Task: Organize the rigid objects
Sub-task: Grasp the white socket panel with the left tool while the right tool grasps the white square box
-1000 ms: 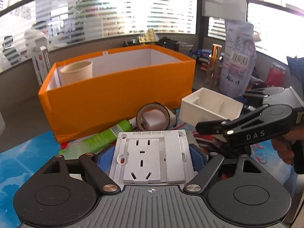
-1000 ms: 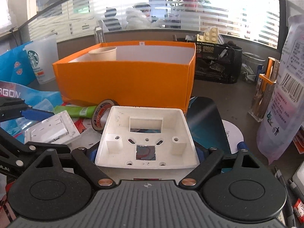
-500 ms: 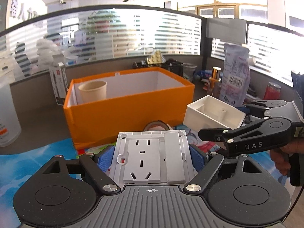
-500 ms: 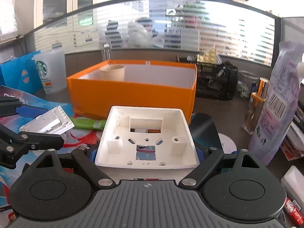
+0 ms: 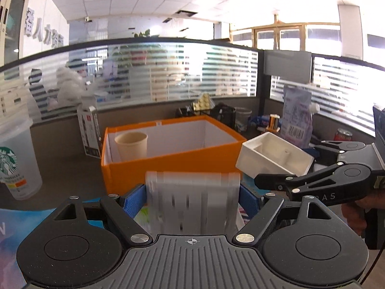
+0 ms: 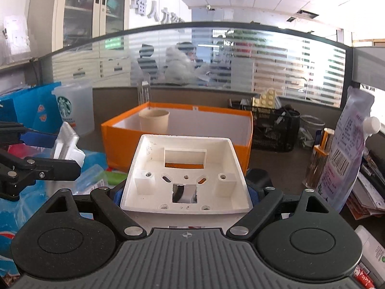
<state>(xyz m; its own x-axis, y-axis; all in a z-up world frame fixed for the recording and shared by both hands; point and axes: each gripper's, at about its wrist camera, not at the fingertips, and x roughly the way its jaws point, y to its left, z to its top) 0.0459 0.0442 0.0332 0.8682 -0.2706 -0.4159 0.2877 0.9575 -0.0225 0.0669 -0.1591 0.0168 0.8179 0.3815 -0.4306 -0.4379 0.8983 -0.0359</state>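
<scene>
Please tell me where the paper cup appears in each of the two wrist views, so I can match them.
Left wrist view: paper cup left of centre, in the orange box's left corner.
Right wrist view: paper cup just left of centre, at the box's far left.
Shared landmark: the orange box.

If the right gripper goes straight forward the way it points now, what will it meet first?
Probably the orange box. The right gripper holds a white mounting box, and the near orange wall stands directly beyond it. Depth is unclear, and it might pass over the rim toward the paper cup.
</scene>
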